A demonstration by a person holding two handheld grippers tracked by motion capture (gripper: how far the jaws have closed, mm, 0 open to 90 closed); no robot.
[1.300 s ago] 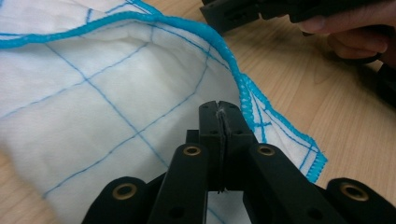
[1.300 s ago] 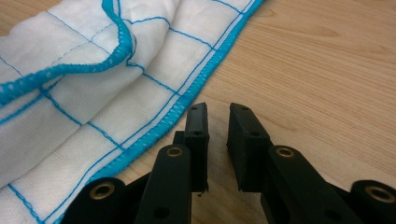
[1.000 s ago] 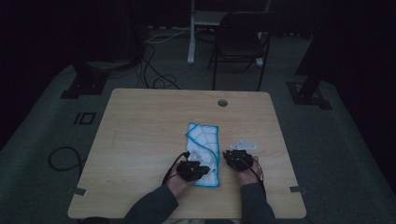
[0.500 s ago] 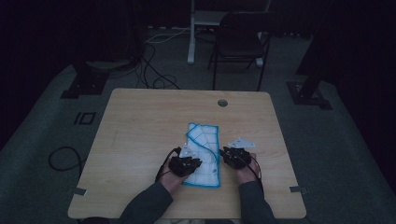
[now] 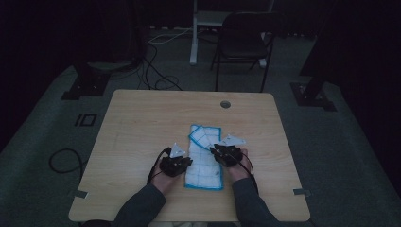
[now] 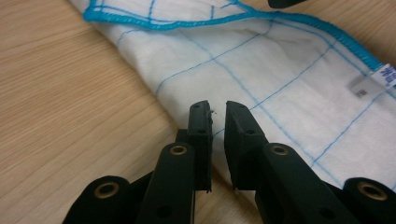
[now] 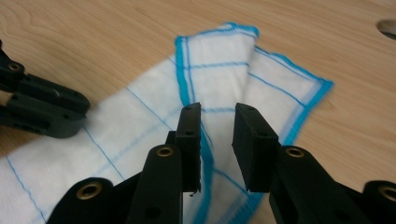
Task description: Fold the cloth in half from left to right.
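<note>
Soft white cloth with blue grid lines and stitched blue edging lies folded on the wood-grain table. Left gripper sits at the cloth's left edge, right gripper over its folded blue hem. Both have just eased apart a little and pinch nothing.

We read this as a lab or recording studio, not a home. The room is dim, with dark walls or drapes on all sides and grey carpet underfoot. A single light wooden table with a cable port stands in the middle. We note black stand bases on the floor at both sides of the table, loose cables running across the carpet, and another cable loop near the table's left edge. A black folding chair and a white desk leg sit behind. Tape marks on the carpet suggest fixed equipment positions.
</note>
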